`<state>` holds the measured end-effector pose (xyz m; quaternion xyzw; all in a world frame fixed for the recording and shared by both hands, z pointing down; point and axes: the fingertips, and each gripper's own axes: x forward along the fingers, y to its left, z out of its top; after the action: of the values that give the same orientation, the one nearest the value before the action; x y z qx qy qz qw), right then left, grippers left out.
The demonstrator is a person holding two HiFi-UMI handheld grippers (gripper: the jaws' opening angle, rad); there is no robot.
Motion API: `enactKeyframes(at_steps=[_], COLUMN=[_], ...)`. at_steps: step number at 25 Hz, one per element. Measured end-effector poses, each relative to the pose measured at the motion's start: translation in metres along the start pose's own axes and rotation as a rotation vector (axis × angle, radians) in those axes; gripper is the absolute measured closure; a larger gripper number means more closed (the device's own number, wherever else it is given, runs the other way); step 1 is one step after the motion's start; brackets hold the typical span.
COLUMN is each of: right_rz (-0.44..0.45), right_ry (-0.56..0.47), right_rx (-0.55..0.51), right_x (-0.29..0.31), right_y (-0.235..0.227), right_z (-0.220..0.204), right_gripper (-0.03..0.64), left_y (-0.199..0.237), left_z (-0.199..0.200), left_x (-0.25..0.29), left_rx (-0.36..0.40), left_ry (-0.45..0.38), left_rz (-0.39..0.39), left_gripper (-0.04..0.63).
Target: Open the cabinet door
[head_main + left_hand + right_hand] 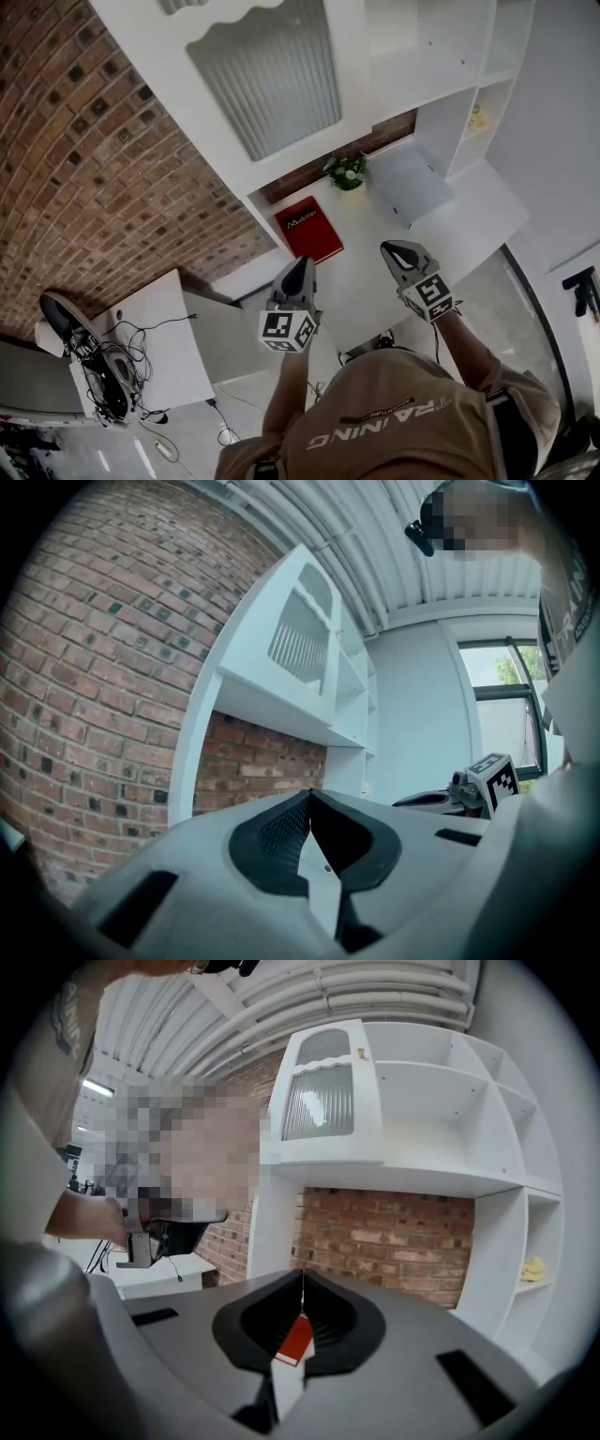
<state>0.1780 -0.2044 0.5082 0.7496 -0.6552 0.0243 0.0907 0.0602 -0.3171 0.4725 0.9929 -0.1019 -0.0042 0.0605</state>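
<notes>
Head view, left to right: a brick wall [112, 169] fills the left side; a low white side table [173, 328] near it carries tangled cables [122, 361]. The left tongs [302, 263] are held over the near edge of the main white table [354, 274], their tips closed on each other with nothing between them, as the left gripper view confirms. A red book [308, 228] lies flat on the table just beyond them. High above it, the cabinet door [272, 75], a white frame with a ribbed glass pane, sits shut at the left end of the white shelf unit [441, 56], well apart from both tongs. A potted plant [346, 172] stands at the table's far edge. The right tongs [390, 248] are likewise closed and empty. A grey flat panel [408, 183] lies on the table to the far right.
</notes>
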Motion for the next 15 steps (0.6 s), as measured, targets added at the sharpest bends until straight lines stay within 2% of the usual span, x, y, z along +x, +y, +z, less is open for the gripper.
enactKeyframes(at_steps=[4,7,15], right_rz=[-0.042,-0.038,-0.023], right_ry=[-0.003,-0.019,-0.136], right_rx=[0.041,0.012,-0.082], right_x=[-0.01,-0.008,0.006], right_y=[-0.021,-0.026,-0.037], right_z=[-0.006,0.0,0.07], right_gripper=[0.603,0.603,0.603], left_y=[-0.017,-0.024,-0.026], left_z=[0.007,0.019,0.074], left_x=[0.016,0.026,0.042], left_rx=[0.04,0.078,0.138], left_ry=[0.001,-0.018,-0.095], left_rz=[-0.037,-0.054,-0.061], left_gripper=[0.586,0.586,0.586])
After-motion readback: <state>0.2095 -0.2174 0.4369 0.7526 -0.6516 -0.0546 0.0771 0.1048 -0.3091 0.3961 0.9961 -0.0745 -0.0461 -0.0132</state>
